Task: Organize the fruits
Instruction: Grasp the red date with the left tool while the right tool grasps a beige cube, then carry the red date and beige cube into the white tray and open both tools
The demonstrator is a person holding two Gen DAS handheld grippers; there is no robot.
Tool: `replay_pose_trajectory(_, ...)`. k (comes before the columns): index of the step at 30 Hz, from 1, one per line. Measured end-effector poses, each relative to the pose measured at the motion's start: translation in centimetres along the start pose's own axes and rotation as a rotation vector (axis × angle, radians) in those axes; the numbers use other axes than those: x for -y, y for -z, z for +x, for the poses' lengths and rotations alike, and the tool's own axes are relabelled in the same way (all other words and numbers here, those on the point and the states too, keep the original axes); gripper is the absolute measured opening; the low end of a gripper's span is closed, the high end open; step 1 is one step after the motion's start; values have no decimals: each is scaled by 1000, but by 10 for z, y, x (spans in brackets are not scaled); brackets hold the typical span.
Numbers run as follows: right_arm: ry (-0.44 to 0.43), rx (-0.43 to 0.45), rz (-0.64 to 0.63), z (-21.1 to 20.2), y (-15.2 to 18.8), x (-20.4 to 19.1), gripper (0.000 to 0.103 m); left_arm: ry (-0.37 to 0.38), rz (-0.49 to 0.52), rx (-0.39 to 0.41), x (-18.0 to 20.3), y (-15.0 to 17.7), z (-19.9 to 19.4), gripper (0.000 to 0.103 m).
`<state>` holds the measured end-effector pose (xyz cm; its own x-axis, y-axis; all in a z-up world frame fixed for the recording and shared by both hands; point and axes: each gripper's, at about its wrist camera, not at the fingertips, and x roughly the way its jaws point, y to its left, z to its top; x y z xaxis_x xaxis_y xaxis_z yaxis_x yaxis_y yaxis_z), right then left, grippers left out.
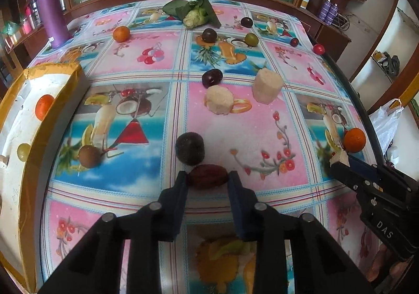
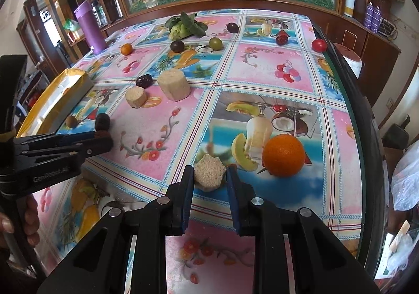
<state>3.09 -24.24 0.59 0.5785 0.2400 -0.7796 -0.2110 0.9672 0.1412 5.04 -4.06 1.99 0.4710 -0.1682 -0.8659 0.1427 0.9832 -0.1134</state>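
My left gripper (image 1: 207, 176) is shut on a dark red date-like fruit (image 1: 208, 176) lying on the tablecloth, just in front of a dark round fruit (image 1: 190, 148). My right gripper (image 2: 210, 176) is shut on a pale sugarcane piece (image 2: 210, 175), next to a large orange (image 2: 283, 155). The right gripper also shows in the left wrist view (image 1: 340, 160), beside the same orange (image 1: 354, 140). The left gripper shows in the right wrist view (image 2: 104, 138). A white box with yellow tape (image 1: 56, 79) at the left holds an orange (image 1: 44, 107) and a green grape (image 1: 23, 151).
Two more sugarcane pieces (image 1: 219, 102) (image 1: 267, 86), plums (image 1: 212, 77), a kiwi (image 1: 89, 156), a small orange (image 1: 121, 33), a tomato (image 1: 319, 49) and leafy greens (image 1: 195, 12) lie across the table. A purple bottle (image 1: 51, 12) stands at the back left. The table edge (image 2: 366, 137) runs along the right.
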Motion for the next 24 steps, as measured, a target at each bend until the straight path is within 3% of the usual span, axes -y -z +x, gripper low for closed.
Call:
replay_pose_trajectory(13,50,28,-3,-29,10,-14,24,51,-31,38,-26,27,-41,34)
replay_pose_trajectory(24,14,-1,-55,-23,16,-69,24,30,-63,89,-65,38,-71,34)
